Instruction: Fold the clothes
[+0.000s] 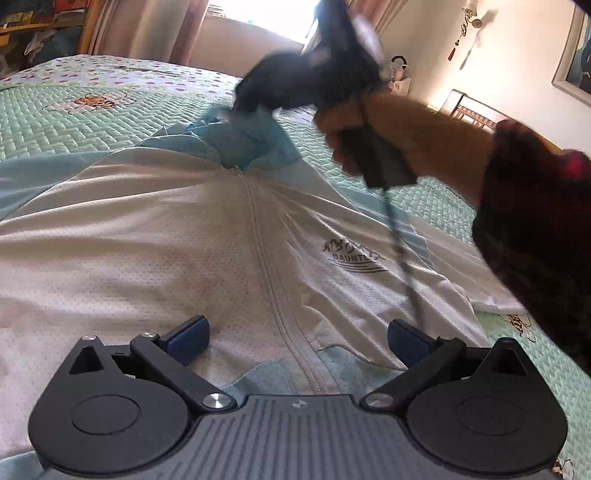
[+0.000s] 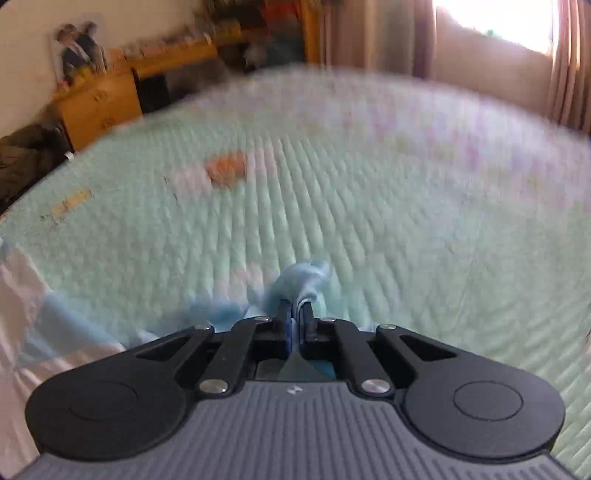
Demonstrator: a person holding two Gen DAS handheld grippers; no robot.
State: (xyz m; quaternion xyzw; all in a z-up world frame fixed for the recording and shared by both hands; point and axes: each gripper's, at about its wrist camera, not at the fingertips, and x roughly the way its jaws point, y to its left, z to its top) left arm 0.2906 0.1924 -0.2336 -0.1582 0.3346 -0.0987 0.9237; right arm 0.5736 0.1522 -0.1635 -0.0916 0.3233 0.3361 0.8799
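Note:
A white mesh zip jacket (image 1: 184, 236) with light blue panels and hood (image 1: 240, 136) lies front-up on the green quilted bed. My left gripper (image 1: 295, 338) hovers open just above its lower front, one blue pad on each side of the zip (image 1: 273, 280). In the left wrist view the right gripper (image 1: 258, 92) is a blurred dark shape at the hood, held by a person's hand (image 1: 388, 129). In the right wrist view my right gripper (image 2: 294, 314) is shut on a bunch of light blue hood fabric (image 2: 303, 277), which pokes out past the fingertips.
The green quilt (image 2: 369, 206) stretches far beyond the jacket. A wooden dresser (image 2: 99, 99) stands off the far left side, curtains and a bright window (image 2: 509, 22) behind. The person's dark sleeve (image 1: 535, 229) crosses the right side above the jacket's right sleeve (image 1: 469, 258).

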